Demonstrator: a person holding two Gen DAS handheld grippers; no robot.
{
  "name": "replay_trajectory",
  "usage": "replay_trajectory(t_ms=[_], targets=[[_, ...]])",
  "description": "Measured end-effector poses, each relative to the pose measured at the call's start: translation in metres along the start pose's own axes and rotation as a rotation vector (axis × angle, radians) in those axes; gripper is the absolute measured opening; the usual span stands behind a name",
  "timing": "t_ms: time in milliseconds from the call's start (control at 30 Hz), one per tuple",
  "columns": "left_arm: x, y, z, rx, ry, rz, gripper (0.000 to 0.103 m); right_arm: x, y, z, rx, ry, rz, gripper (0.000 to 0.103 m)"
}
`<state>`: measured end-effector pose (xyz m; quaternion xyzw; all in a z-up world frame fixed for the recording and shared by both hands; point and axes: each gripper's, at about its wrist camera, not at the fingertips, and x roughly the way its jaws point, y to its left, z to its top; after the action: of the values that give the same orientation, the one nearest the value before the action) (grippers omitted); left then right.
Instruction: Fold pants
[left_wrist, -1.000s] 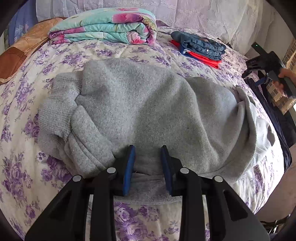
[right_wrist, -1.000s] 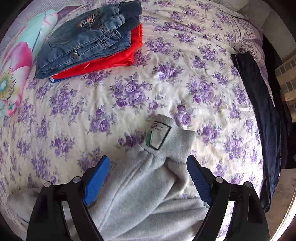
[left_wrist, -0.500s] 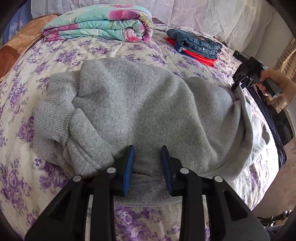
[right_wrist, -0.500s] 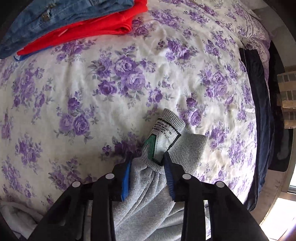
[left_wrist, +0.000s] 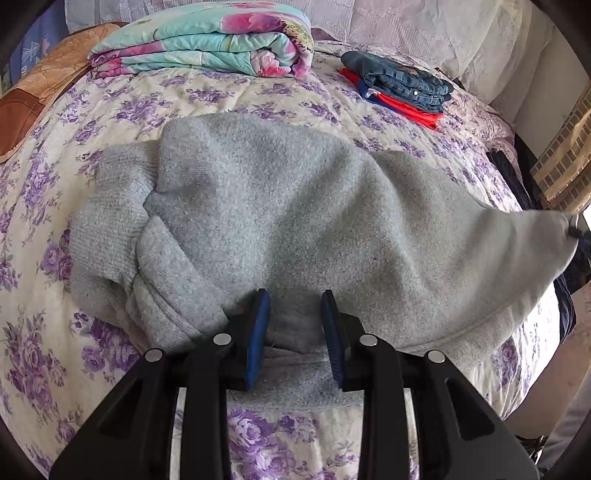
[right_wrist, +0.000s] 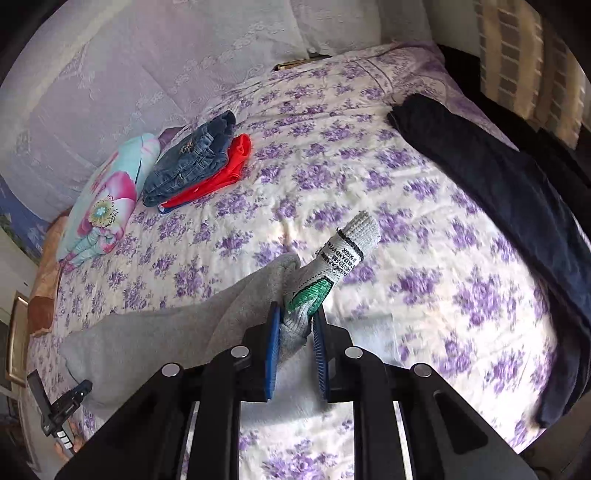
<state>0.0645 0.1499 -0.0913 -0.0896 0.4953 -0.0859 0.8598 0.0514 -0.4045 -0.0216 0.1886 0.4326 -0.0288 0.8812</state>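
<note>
The grey fleece pants (left_wrist: 280, 206) lie bunched on the flowered bedspread (left_wrist: 147, 99). My left gripper (left_wrist: 294, 323) is shut on the pants' near edge, with grey cloth pinched between its blue pads. My right gripper (right_wrist: 297, 334) is shut on the pants' waistband corner (right_wrist: 343, 254), the part with the black-and-green label, and holds it lifted off the bed. In the left wrist view this corner (left_wrist: 546, 236) is stretched up and out to the far right. The left gripper's body shows at the lower left of the right wrist view (right_wrist: 59, 410).
A folded flowered quilt (left_wrist: 207, 40) lies at the back of the bed. Folded jeans on a red garment (left_wrist: 402, 85) lie at the back right. A dark navy garment (right_wrist: 509, 206) hangs over the bed's right edge. Pillows line the headboard.
My right gripper closed on the waistband corner, then lifted and pulled it to the right, stretching the pants. My left gripper stayed shut on the near edge.
</note>
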Motion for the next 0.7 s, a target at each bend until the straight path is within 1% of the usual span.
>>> replay_trajectory(t_ms=[33, 100, 133, 167, 200, 267, 333, 400, 433, 467, 500, 533, 567, 600, 633, 667, 700], targets=[[0.000, -0.002, 0.000, 0.003, 0.003, 0.011, 0.029, 0.012, -0.017, -0.018, 0.031, 0.006, 0.005, 0.017], [0.001, -0.007, 0.001, 0.015, 0.012, 0.042, 0.029, 0.053, -0.049, -0.054, 0.097, 0.054, -0.010, 0.018], [0.001, -0.010, 0.002, 0.022, 0.018, 0.058, 0.029, 0.076, -0.063, -0.070, 0.138, 0.084, 0.016, 0.017], [0.001, -0.012, 0.003, 0.029, 0.025, 0.072, 0.029, 0.085, -0.075, -0.085, 0.190, 0.038, 0.078, 0.016], [0.001, -0.014, 0.004, 0.031, 0.032, 0.082, 0.029, 0.082, -0.081, -0.094, 0.208, -0.020, 0.124, 0.016], [-0.001, -0.015, 0.006, 0.022, 0.049, 0.094, 0.029, 0.079, -0.085, -0.102, 0.232, -0.061, 0.162, 0.016], [-0.009, -0.018, 0.007, 0.015, 0.046, 0.108, 0.028, 0.080, -0.085, -0.104, 0.240, -0.079, 0.173, 0.017], [-0.021, -0.028, 0.007, 0.029, 0.015, 0.123, 0.028, 0.078, -0.078, -0.103, 0.196, -0.077, 0.147, 0.020], [-0.027, -0.034, 0.006, 0.036, 0.002, 0.109, 0.028, 0.075, -0.076, -0.104, 0.169, -0.075, 0.124, 0.022], [-0.030, -0.042, 0.006, 0.048, -0.005, 0.085, 0.028, 0.071, -0.071, -0.104, 0.147, -0.070, 0.094, 0.029], [-0.032, -0.052, 0.005, 0.065, -0.009, 0.061, 0.028, 0.067, -0.070, -0.102, 0.128, -0.062, 0.064, 0.040], [-0.032, -0.062, 0.005, 0.086, -0.011, 0.046, 0.028, 0.060, -0.066, -0.101, 0.109, -0.056, 0.027, 0.044], [-0.030, -0.073, 0.004, 0.110, -0.013, 0.038, 0.028, 0.051, -0.060, -0.101, 0.087, -0.060, -0.007, 0.045], [-0.025, -0.084, 0.003, 0.135, -0.012, 0.030, 0.028, 0.039, -0.057, -0.099, 0.059, -0.077, -0.040, 0.046], [-0.017, -0.093, 0.001, 0.157, -0.002, 0.023, 0.028, 0.026, -0.050, -0.100, 0.027, -0.107, -0.080, 0.052], [-0.005, -0.100, -0.001, 0.177, 0.026, 0.022, 0.028, 0.012, -0.042, -0.101, -0.002, -0.143, -0.130, 0.061], [0.009, -0.105, -0.005, 0.186, 0.050, 0.042, 0.029, -0.001, -0.033, -0.101, -0.019, -0.188, -0.173, 0.065]])
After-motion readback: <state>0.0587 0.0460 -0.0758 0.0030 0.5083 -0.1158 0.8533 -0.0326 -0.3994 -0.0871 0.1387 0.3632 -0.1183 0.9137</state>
